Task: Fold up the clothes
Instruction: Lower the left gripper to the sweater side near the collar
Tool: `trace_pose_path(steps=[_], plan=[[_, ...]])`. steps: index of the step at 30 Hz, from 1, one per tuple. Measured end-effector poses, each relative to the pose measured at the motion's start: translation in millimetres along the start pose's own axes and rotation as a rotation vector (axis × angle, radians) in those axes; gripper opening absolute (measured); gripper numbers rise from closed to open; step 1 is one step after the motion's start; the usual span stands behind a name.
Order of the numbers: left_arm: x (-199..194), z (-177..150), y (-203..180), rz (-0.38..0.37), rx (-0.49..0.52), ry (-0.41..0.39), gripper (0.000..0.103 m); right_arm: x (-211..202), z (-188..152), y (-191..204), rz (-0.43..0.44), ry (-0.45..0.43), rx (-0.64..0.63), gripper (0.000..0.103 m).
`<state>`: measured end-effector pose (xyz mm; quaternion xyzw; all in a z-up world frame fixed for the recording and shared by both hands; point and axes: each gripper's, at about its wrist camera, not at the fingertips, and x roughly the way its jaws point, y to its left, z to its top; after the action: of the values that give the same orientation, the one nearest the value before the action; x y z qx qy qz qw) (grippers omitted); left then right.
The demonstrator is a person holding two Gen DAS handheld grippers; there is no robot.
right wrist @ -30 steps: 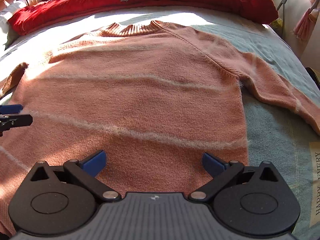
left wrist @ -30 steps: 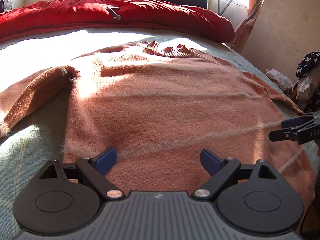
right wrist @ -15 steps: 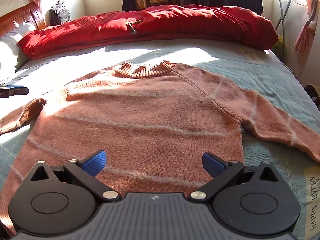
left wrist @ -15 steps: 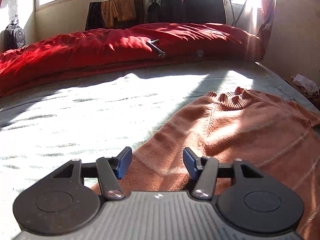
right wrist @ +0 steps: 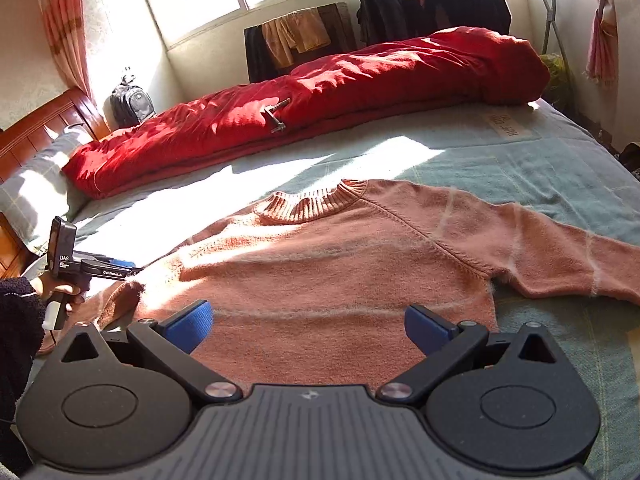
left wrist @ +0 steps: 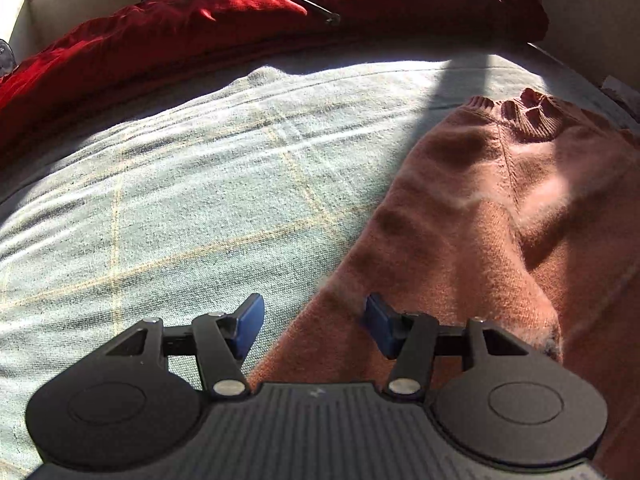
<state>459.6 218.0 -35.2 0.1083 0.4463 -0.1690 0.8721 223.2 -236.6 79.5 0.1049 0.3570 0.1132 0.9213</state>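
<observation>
Lettering "DAS" on left gripper (right wrist: 120, 267) beside sweater (right wrist: 332, 280) sleeve.

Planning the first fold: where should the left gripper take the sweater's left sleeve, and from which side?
Grip the left sleeve near its cuff end, coming from the outer, bed side. It lies flat and stretched away from the sweater body, so its free edge is open there. The left gripper already hangs over that edge, jaws part open, nothing pinched. Probably pinch and carry it across the chest.
</observation>
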Motion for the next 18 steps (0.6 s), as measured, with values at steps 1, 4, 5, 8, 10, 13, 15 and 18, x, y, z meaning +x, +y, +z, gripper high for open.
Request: trace_pose_path(steps=[1, 4, 5, 8, 10, 13, 15, 18], plan=[[1.1, 1.2, -1.4, 0.002, 0.005, 0.004, 0.056, 4.9, -0.1, 5.5, 0.004, 0.007, -0.016, 0.103], [-0.5, 0.1, -3.3, 0.006, 0.02, 0.011, 0.056, 18.6, -0.9, 20.7, 0.031, 0.038, -0.057, 0.103], [-0.9, -0.5, -4.1, 0.008, 0.024, 0.013, 0.055, 21.8, -1.2, 24.0, 0.037, 0.047, -0.067, 0.103], [-2.1, -1.9, -4.6, 0.005, 0.017, 0.012, 0.052, 28.0, -2.3, 28.0, 0.047, 0.066, -0.076, 0.103], [-2.6, -2.9, -5.1, -0.009, 0.013, 0.012, 0.047, 30.9, -2.9, 26.2, 0.065, 0.077, -0.065, 0.103], [-3.2, -3.7, -6.0, -0.008, 0.017, 0.01, 0.047, 33.8, -4.3, 23.4, 0.078, 0.09, -0.053, 0.103], [-3.2, -3.5, -6.1, -0.008, 0.015, 0.011, 0.047, 35.6, -4.9, 22.7, 0.074, 0.097, -0.052, 0.103], [-3.0, -2.7, -8.1, -0.003, 0.025, 0.014, 0.047, 38.1, -4.8, 21.7, 0.073, 0.102, -0.046, 0.103]])
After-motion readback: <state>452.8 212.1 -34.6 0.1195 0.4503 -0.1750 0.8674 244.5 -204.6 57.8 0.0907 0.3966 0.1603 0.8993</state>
